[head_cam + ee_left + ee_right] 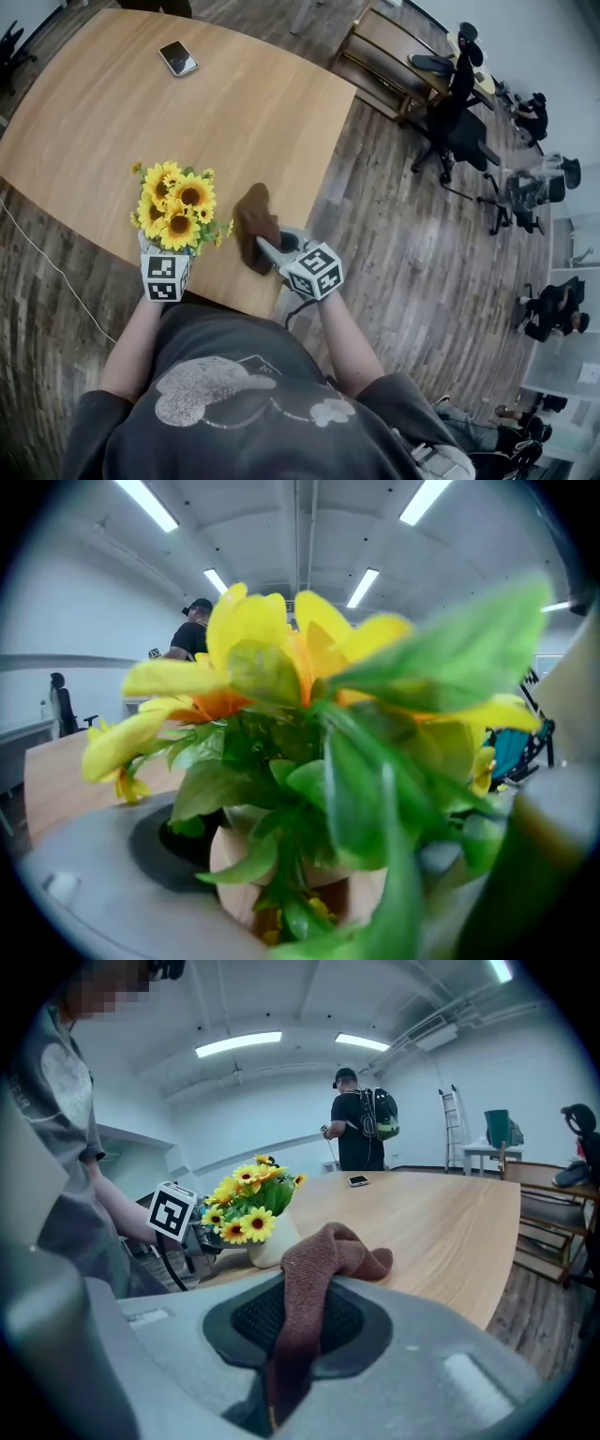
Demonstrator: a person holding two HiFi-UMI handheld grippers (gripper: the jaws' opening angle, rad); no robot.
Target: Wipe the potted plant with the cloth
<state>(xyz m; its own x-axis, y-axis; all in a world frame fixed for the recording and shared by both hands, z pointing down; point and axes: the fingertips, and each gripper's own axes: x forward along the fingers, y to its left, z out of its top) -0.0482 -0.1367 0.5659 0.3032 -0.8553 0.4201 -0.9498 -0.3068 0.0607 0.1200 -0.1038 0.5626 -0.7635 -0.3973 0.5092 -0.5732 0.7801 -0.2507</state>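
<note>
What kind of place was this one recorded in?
Probably an open-plan office: a large wooden table, office chairs with people seated nearby, and strip lights on a high ceiling.

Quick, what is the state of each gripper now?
Left gripper: jaws wide apart around the sunflower pot; whether it grips cannot be told.
Right gripper: closed on the brown cloth.
</note>
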